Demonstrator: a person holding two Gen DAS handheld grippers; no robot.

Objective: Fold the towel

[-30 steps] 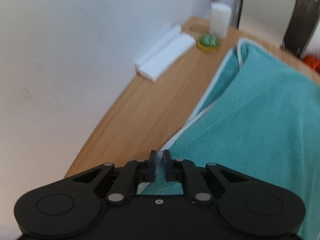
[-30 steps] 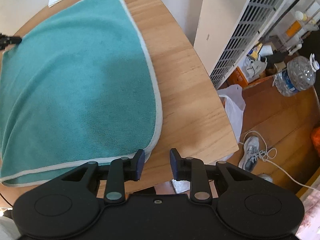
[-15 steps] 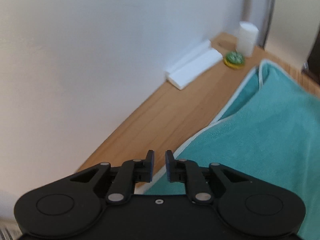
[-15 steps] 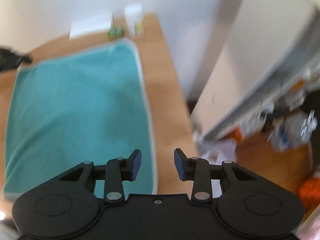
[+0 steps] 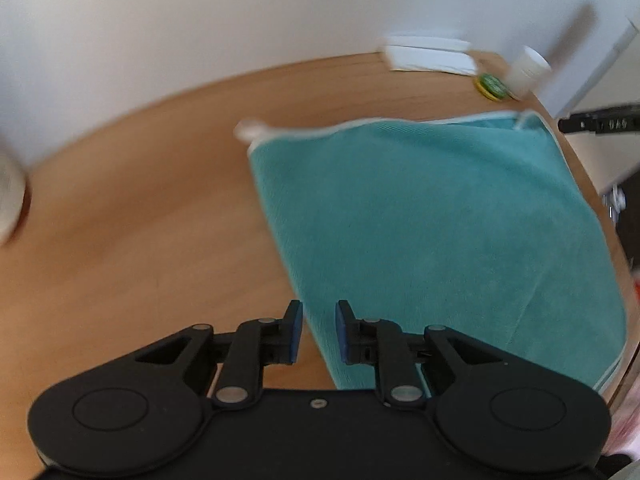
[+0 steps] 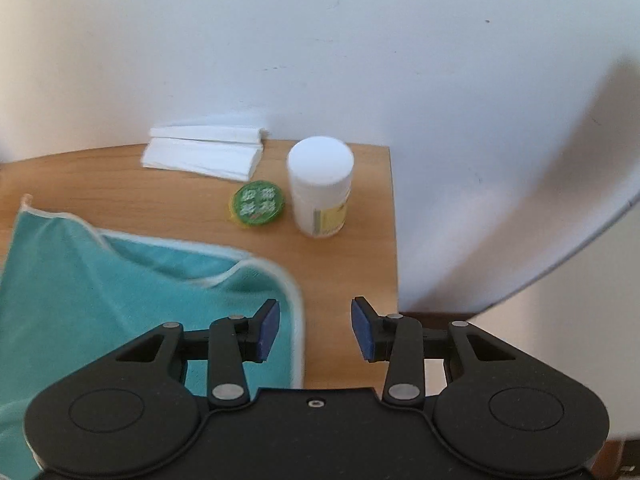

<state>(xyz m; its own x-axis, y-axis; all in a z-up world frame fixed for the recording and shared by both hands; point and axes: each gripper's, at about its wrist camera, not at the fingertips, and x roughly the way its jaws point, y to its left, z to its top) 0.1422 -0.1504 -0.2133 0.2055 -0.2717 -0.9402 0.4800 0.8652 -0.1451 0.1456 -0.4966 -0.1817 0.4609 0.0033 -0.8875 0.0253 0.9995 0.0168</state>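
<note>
Left wrist view: the left gripper (image 5: 318, 330) stands narrowly parted and empty over the teal towel's (image 5: 440, 220) near-left edge; the towel runs toward 1 o'clock across the bench (image 5: 140, 240).

Right wrist view: the right gripper (image 6: 314, 330) gapes wide and empty, straddling the towel's (image 6: 100, 300) rounded, doubled corner, with the cloth spreading toward 9 o'clock.

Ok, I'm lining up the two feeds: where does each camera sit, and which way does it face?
Left wrist: sits on the left gripper, looking along its open fingers down at the towel on the table.
Right wrist: sits on the right gripper, open, facing the wall over the towel's corner, with a white bottle, green lid and folded paper.
Shared: towel, table, bottle, lid, paper.
</note>
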